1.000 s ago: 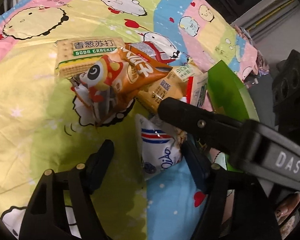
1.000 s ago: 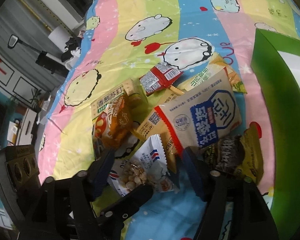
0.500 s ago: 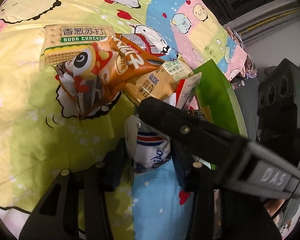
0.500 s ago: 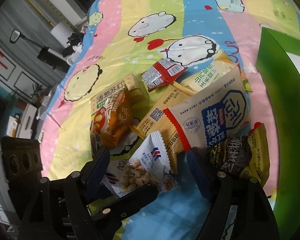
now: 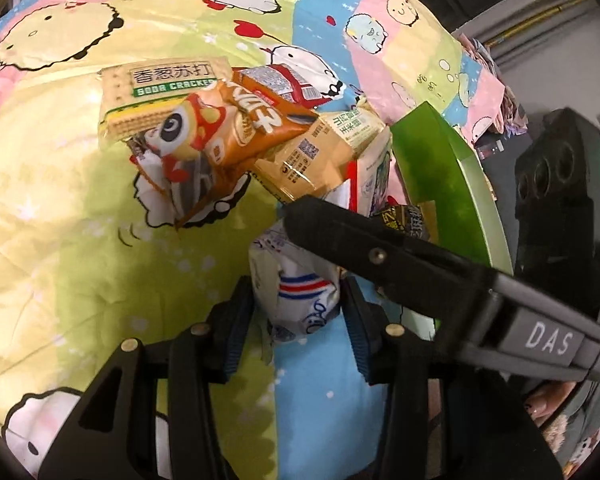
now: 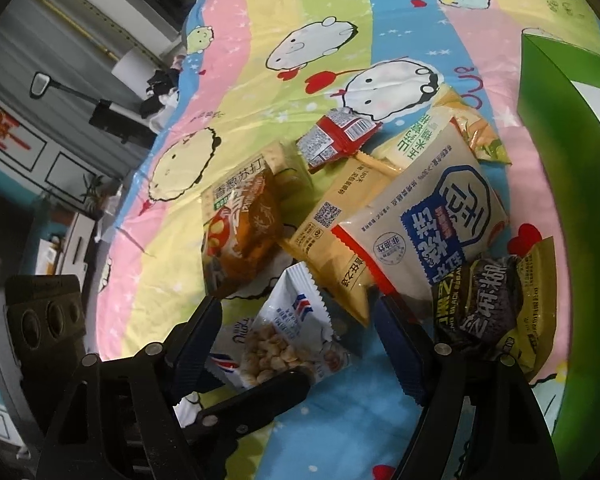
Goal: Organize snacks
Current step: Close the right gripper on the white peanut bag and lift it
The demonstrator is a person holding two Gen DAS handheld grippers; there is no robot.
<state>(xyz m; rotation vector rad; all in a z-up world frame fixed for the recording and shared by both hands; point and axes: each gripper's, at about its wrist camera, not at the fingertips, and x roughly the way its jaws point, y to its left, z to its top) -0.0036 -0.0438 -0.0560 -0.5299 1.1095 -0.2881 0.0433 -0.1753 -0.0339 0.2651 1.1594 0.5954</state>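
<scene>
A small white snack packet [image 5: 300, 292] with blue and red stripes lies at the near edge of the snack pile on the cartoon bedsheet. My left gripper [image 5: 296, 312] is shut on it, both pads pressing its sides. In the right wrist view the same packet [image 6: 292, 332] shows its window of round puffs. My right gripper [image 6: 300, 320] stands open just above it, fingers wide apart and touching nothing. One finger of my right gripper [image 5: 380, 252] crosses the left wrist view over the packet.
The pile holds a soda cracker pack [image 5: 160, 92], an orange bag [image 5: 228, 132], a beige packet [image 5: 312, 156], a red and silver packet [image 6: 340, 136], a large white and blue bag [image 6: 432, 224] and a dark sesame packet [image 6: 496, 308]. A green box [image 6: 572, 160] stands at the right.
My left gripper's jaws have closed from wide apart onto the white striped packet. The right gripper has stayed open in about the same place.
</scene>
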